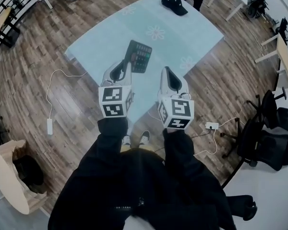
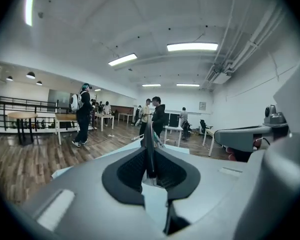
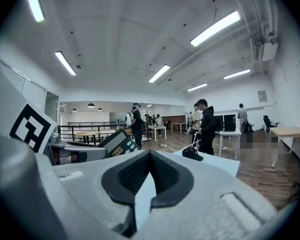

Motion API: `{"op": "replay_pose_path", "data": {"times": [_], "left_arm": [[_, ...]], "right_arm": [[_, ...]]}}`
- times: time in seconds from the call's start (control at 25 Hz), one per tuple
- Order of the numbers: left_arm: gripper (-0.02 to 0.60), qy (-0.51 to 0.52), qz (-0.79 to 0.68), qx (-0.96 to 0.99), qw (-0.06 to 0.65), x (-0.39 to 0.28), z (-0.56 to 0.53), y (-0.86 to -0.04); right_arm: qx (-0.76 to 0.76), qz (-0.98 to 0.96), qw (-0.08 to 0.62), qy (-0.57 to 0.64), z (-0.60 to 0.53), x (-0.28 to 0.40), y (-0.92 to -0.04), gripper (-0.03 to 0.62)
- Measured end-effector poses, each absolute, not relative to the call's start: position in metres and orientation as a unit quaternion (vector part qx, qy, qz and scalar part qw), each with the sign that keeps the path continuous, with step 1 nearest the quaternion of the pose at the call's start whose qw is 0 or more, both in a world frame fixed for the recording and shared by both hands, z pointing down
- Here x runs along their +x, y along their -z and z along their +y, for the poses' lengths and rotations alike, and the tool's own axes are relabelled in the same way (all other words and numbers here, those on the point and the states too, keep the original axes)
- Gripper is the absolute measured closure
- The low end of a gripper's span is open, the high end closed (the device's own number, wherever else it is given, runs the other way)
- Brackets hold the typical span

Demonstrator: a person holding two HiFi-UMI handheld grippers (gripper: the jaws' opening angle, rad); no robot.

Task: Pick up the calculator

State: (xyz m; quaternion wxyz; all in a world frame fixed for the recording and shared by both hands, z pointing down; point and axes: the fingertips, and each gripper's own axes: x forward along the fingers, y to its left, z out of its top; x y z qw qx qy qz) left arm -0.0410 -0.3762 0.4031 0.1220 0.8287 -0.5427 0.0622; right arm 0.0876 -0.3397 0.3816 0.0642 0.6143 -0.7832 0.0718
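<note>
The dark calculator [image 1: 138, 55], with several rows of keys, is lifted off the pale blue table [image 1: 182, 32]. My left gripper [image 1: 128, 64] is shut on its near edge. In the left gripper view the calculator [image 2: 149, 144] stands edge-on as a thin dark blade pinched between the pads. My right gripper [image 1: 167, 72] hangs beside it to the right, shut, with nothing in it. In the right gripper view the pads [image 3: 140, 171] meet, and the calculator [image 3: 119, 143] shows at the left, held by the other gripper.
A black cap [image 1: 174, 4] lies on the table's far end. Black office chairs [image 1: 273, 128] stand at the right, and a power strip [image 1: 211, 125] with cables lies on the wooden floor. A round wooden stand [image 1: 9, 176] is at the lower left. People [image 2: 83, 114] stand across the room.
</note>
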Motion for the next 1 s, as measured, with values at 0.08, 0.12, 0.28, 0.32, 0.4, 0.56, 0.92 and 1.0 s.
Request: {"op": "replay_pose_path", "data": {"times": [0.08, 0.12, 0.28, 0.32, 0.4, 0.56, 0.92, 1.0], "left_arm": [[0.535, -0.054, -0.545, 0.831, 0.1, -0.04, -0.373, -0.38], [0.535, -0.052, -0.546, 0.832, 0.09, -0.04, -0.372, -0.371], [0.535, -0.045, -0.545, 0.835, 0.058, -0.037, -0.363, -0.338], [0.535, -0.044, -0.545, 0.836, 0.048, -0.037, -0.362, -0.33], [0.535, -0.046, -0.546, 0.836, 0.029, -0.037, -0.36, -0.319], [0.535, -0.038, -0.547, 0.836, 0.004, -0.036, -0.355, -0.294], [0.535, -0.029, -0.555, 0.831, -0.032, -0.036, -0.346, -0.266], [0.535, -0.029, -0.554, 0.831, -0.037, -0.036, -0.347, -0.261]], "right_arm": [[0.616, -0.784, 0.052, -0.053, -0.338, 0.088, -0.361, 0.592], [0.616, -0.785, 0.046, -0.045, -0.338, 0.088, -0.351, 0.592], [0.612, -0.79, 0.03, -0.015, -0.332, 0.086, -0.319, 0.592], [0.611, -0.791, 0.025, -0.008, -0.331, 0.086, -0.311, 0.592], [0.608, -0.794, 0.018, 0.004, -0.329, 0.087, -0.297, 0.592], [0.603, -0.797, 0.009, 0.027, -0.324, 0.087, -0.275, 0.592], [0.594, -0.801, -0.021, 0.067, -0.319, 0.085, -0.239, 0.594], [0.593, -0.802, -0.024, 0.071, -0.319, 0.085, -0.235, 0.594]]}}
